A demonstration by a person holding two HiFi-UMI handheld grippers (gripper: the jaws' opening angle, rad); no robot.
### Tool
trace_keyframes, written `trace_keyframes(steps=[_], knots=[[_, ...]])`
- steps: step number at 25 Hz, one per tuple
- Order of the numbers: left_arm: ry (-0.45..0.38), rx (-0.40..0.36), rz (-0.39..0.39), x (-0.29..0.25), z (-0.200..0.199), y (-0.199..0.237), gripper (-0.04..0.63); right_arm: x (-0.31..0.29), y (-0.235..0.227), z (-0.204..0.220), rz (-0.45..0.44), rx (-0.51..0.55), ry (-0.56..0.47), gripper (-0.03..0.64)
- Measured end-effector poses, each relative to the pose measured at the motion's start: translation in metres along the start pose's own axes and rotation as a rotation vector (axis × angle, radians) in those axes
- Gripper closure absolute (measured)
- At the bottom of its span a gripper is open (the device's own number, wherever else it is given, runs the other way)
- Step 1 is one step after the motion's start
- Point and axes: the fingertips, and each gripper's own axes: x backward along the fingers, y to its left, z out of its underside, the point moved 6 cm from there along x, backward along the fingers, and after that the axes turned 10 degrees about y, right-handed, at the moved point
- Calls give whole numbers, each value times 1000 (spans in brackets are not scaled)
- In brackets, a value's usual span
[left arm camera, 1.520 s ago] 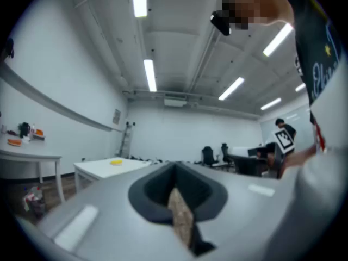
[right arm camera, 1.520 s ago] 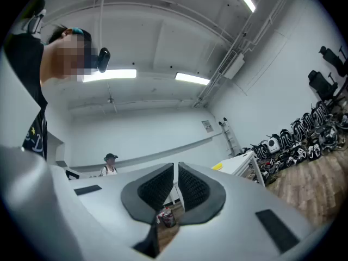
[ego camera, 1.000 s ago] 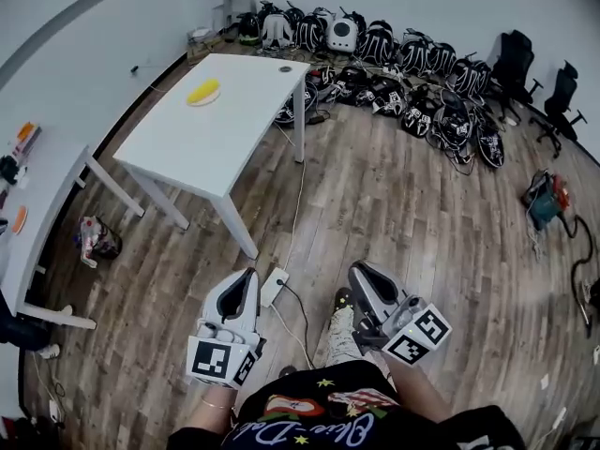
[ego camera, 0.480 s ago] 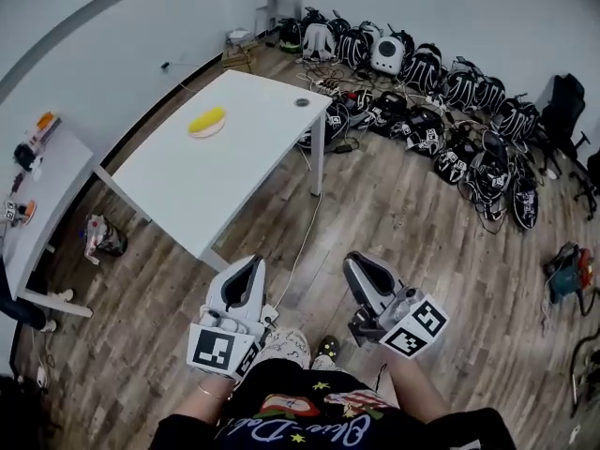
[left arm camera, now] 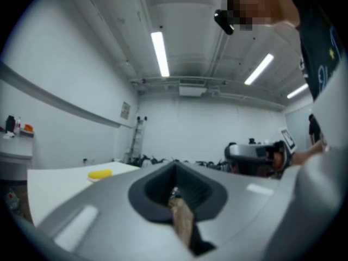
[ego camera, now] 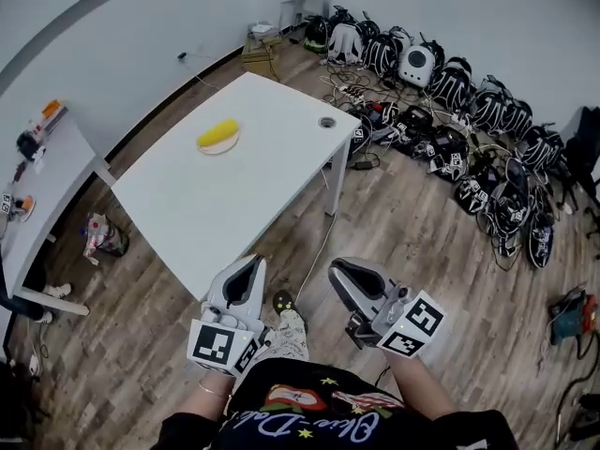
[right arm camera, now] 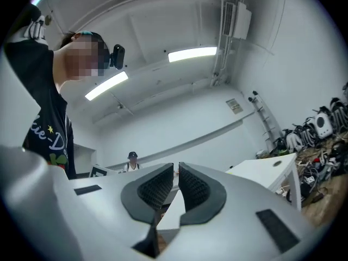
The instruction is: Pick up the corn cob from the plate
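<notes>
A yellow corn cob (ego camera: 217,134) lies on a small pale plate (ego camera: 221,146) at the far left part of a white table (ego camera: 216,204). Both grippers hang in the air at the table's near corner, well short of the corn. My left gripper (ego camera: 246,272) is shut and holds nothing. My right gripper (ego camera: 343,275) is also shut and empty, tilted slightly upward. The left gripper view looks level over its closed jaws (left arm camera: 174,173), with the corn cob (left arm camera: 100,174) small and far off to the left on the table. In the right gripper view the pads (right arm camera: 193,189) meet at their tips.
A small dark round thing (ego camera: 326,122) sits near the table's far right corner. A second white table (ego camera: 42,190) with small items stands left. Many black bags (ego camera: 450,87) line the far wall, with cables on the wood floor. A distant person (right arm camera: 132,161) stands beyond.
The person has walked toward the white table, and both grippers came along with it. The table and corn now sit closer and more central. Both jaws stayed shut.
</notes>
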Motion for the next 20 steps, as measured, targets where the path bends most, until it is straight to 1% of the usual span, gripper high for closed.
trace_keyframes(steps=[3,5,9,13,15,17,18,20], knots=[[-30,16,-49,-39,-7,54,598,-77,-48,-23,-103,69,66,601],[-28,18,-87,-56,-14,94,598,-134,-74,-35,-148,82,94,601],[-49,25,-161,-82,-30,167,598,-232,-113,-49,-226,32,106,601],[-56,25,-250,-103,-36,217,598,-296,-142,-41,-282,-30,154,601],[-35,46,-295,-110,-35,235,598,-321,-159,-37,-304,-23,207,601],[-27,76,-324,-117,-31,250,598,-350,-183,-34,-324,26,291,600],[-29,86,-341,-121,-29,256,598,-366,-196,-33,-338,70,337,600],[-22,101,-394,-125,-28,267,598,-399,-220,-32,-376,205,429,597]])
